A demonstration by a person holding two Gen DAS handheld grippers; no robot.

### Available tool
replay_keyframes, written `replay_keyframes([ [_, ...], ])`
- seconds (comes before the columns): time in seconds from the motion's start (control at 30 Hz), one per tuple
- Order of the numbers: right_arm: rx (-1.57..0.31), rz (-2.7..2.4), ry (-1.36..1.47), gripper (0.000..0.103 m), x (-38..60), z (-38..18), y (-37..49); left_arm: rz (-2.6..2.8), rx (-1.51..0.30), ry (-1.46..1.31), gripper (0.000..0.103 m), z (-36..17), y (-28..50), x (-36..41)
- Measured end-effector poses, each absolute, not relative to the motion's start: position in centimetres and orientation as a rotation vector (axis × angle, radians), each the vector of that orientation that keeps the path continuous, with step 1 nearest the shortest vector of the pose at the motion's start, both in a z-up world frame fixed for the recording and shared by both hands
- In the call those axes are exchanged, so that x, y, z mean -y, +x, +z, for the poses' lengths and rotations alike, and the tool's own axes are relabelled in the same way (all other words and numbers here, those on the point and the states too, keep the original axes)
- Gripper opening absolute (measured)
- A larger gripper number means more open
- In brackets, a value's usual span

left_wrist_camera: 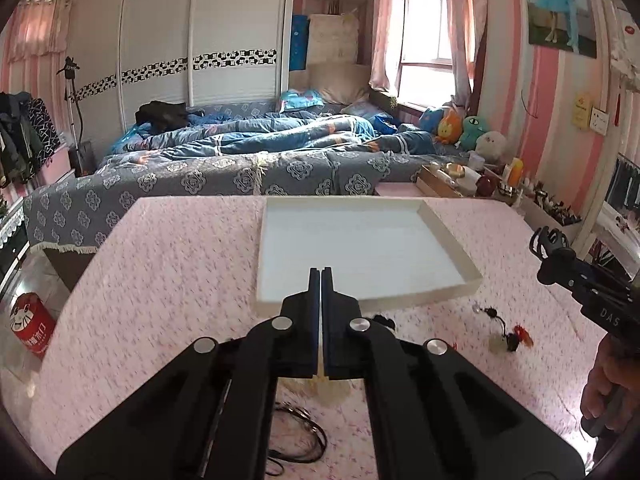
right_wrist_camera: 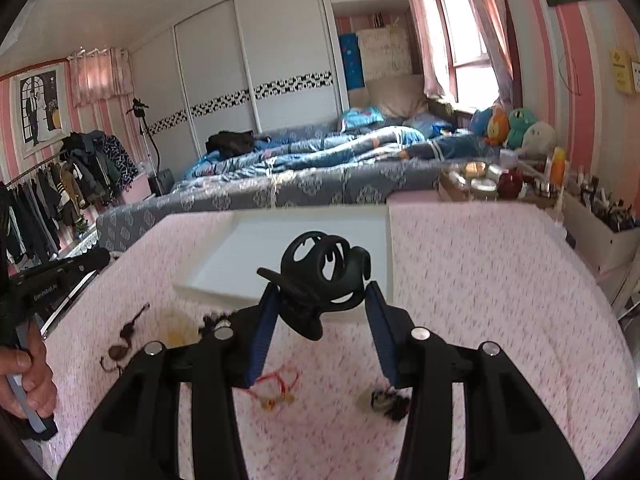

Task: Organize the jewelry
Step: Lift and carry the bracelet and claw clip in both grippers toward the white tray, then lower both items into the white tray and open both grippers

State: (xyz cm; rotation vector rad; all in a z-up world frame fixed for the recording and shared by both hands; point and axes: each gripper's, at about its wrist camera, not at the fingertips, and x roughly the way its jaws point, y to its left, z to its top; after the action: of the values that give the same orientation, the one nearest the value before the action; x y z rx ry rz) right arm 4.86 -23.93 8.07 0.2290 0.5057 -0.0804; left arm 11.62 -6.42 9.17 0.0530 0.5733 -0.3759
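A shallow white tray [left_wrist_camera: 452, 236] lies on the pink table, seen also in the right wrist view [right_wrist_camera: 390, 240]. My right gripper [right_wrist_camera: 320, 292] is shut on a black hair claw clip [right_wrist_camera: 320, 276], held above the tray's near edge; the clip also shows in the left wrist view [left_wrist_camera: 550, 246]. My left gripper [left_wrist_camera: 321, 274] is shut and looks empty, its tips over the tray's near edge. Loose jewelry lies on the cloth: a pendant with a black cord [left_wrist_camera: 500, 336], black cords [left_wrist_camera: 296, 436], a red string bracelet [right_wrist_camera: 278, 384], brown beads [right_wrist_camera: 124, 340], a dark tassel charm [right_wrist_camera: 388, 400].
The table wears a pink patterned cloth [left_wrist_camera: 160, 280]. Behind it stands a bed with blue bedding [left_wrist_camera: 240, 152]. Boxes and cosmetic jars [right_wrist_camera: 500, 184] crowd the far right side. A clothes rack [right_wrist_camera: 60, 184] stands left. A red tin [left_wrist_camera: 30, 328] sits on the floor.
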Motion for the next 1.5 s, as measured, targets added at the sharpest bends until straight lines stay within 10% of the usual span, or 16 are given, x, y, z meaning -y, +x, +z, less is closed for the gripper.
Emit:
replay_keyframes([
  [0.13,-0.494,-0.07,0.234,0.045,23.9,8.3,4.8,-0.362,-0.659,0.121,0.001,7.7,11.4,6.2],
  [0.27,-0.524,-0.059,0.254,0.045,23.8,6.7,4.5,-0.363,-0.799,0.158,0.029,2.2,9.6,6.4],
  [0.47,-0.579,-0.052,0.276,0.045,23.8,4.4,4.7,-0.332,-0.922,0.214,0.028,-3.5,8.4,7.3],
  [0.6,-0.582,-0.051,0.284,0.045,23.8,4.3,4.7,-0.318,-0.94,0.232,0.004,-4.8,9.5,7.5],
  [1.1,-0.443,-0.091,0.227,0.045,25.3,9.8,6.2,-0.337,-0.512,0.096,0.003,10.5,14.8,8.8],
  [1.5,-0.466,-0.084,0.223,0.045,25.1,8.7,14.4,-0.304,-0.486,0.094,0.003,7.1,22.4,12.3],
])
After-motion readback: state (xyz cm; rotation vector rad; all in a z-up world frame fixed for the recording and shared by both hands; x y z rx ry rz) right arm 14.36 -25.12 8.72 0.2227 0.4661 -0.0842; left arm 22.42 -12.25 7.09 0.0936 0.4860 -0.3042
